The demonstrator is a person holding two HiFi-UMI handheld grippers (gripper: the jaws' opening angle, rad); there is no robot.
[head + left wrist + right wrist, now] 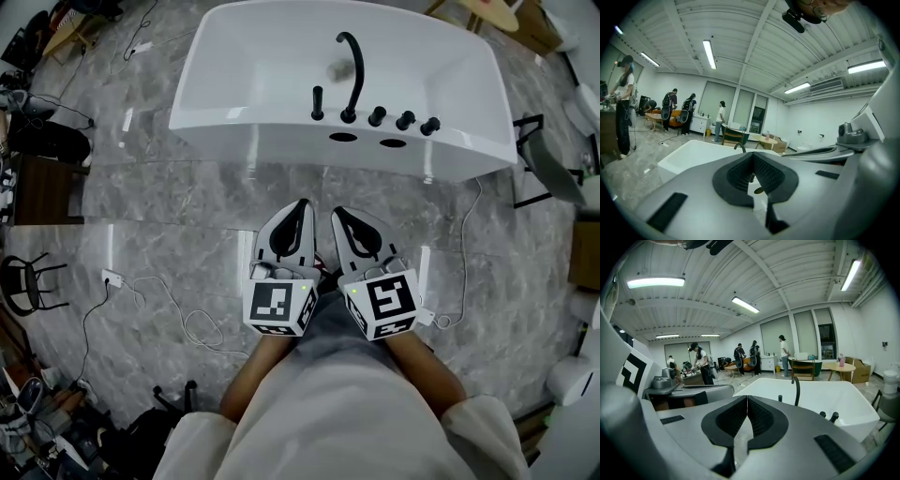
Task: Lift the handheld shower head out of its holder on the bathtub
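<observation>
A white bathtub (281,141) stands on the marble floor ahead of me. On its near rim a short black handheld shower head (318,101) stands upright in its holder, left of the tall curved black spout (353,70) and three black knobs (405,120). My left gripper (302,202) and right gripper (337,212) are side by side in front of me, well short of the tub, both pointing at it with jaws shut and nothing in them. The right gripper view shows its gripper (747,398), the shower head (780,398) and the spout (797,390). The left gripper (752,155) partly hides the tub (689,157).
A white cable (187,323) and a power strip (111,277) lie on the floor at my left. Another cable (464,272) hangs from the tub at the right. A black chair (26,281) stands far left, a black stand (539,169) by the tub's right end. People (701,363) stand in the background.
</observation>
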